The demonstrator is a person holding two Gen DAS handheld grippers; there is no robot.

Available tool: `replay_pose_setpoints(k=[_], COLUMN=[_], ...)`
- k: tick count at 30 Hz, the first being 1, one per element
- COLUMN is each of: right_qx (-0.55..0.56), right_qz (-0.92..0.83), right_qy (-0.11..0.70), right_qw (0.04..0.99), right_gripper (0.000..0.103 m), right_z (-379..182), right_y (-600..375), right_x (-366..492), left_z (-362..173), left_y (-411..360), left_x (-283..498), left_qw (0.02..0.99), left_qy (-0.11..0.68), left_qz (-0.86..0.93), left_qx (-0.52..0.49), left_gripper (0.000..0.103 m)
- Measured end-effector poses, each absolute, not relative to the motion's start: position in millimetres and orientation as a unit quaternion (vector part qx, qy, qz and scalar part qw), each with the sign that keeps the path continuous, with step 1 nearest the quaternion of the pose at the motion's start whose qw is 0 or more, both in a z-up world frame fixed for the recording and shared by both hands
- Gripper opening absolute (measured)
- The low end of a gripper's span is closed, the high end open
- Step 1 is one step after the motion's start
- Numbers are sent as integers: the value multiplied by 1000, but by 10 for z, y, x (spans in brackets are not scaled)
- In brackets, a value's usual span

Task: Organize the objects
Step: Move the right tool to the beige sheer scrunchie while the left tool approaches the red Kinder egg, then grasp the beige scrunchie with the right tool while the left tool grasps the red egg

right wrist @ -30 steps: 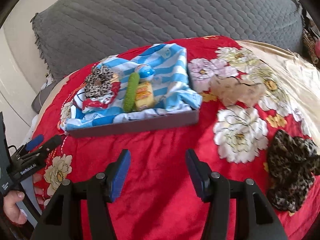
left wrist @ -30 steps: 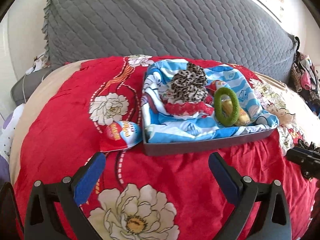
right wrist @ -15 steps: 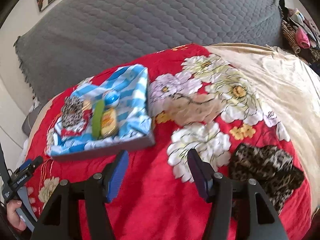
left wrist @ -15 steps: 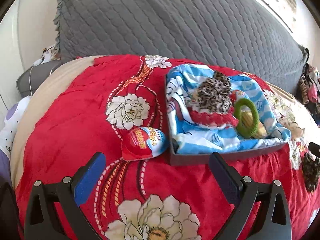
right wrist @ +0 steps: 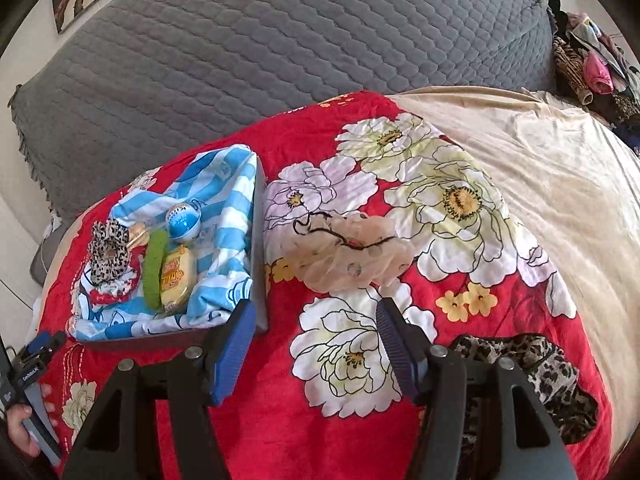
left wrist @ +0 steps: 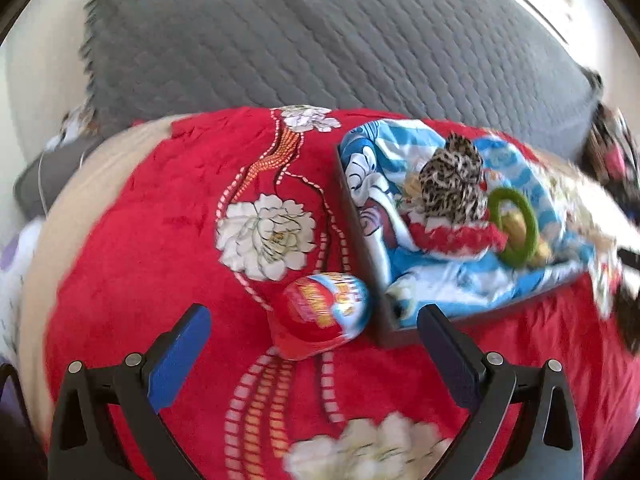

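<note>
In the left wrist view my left gripper (left wrist: 313,318) is open just short of a red and blue egg-shaped packet (left wrist: 326,314) that lies on the red floral blanket against the grey box (left wrist: 360,240). The box is lined with blue striped cloth and holds a leopard scrunchie (left wrist: 454,188), a red scrunchie (left wrist: 452,238) and a green ring (left wrist: 516,228). My right gripper (right wrist: 314,312) is open with its jaws still widening and nothing between them. A beige sheer scrunchie (right wrist: 348,260) lies just beyond it, right of the box (right wrist: 260,248). A leopard-print piece (right wrist: 536,380) lies to its lower right.
A grey quilted cushion (right wrist: 280,60) runs along the back. Bare beige sheet (right wrist: 540,184) spreads right of the blanket, with a pile of clothes (right wrist: 592,68) at the far right. A hand (right wrist: 20,428) holds the left gripper at the right wrist view's left edge.
My left gripper has shifted left and closer to the egg-shaped packet. My right gripper has moved right from the box to face the beige scrunchie, and its jaws have widened a little.
</note>
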State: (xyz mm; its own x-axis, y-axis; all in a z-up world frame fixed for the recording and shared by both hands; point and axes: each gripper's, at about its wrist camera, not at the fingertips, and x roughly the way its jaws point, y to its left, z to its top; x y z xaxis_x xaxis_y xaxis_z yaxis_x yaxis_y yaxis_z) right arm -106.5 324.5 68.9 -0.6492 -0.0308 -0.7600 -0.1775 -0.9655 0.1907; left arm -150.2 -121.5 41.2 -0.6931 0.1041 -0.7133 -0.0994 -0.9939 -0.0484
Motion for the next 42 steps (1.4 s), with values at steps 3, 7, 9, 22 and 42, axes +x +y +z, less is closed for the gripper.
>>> replay_pose_setpoints(k=[3,7,9,22,42], right_qx=[-423,-425,-426,-432,-473], right_qz=[897,895,895,894,876], right_qy=[121,127,120,97,73], right_qw=[44,51,57,61,68], right_gripper=[62,62,62,62,22], right_z=[639,626,628,618,208], right_y=[3241,3258,3274,3311,3409], right_x=[-1071,-1068,-1083,-1332,-1808], left_z=[391,299,245,45,-68], left_y=[-1329,-1382,-1331,-1063,-1017], left_x=[-1523,-1617,-1646,-1816,-1923], left_qw=[76,120,137,213,257], left_qy=[22,9,35,96,72], left_qz=[918,906,902,883,865], left_qx=[-389,-406,-407,-407,-424], left_gripper=[103,103,103,103,101])
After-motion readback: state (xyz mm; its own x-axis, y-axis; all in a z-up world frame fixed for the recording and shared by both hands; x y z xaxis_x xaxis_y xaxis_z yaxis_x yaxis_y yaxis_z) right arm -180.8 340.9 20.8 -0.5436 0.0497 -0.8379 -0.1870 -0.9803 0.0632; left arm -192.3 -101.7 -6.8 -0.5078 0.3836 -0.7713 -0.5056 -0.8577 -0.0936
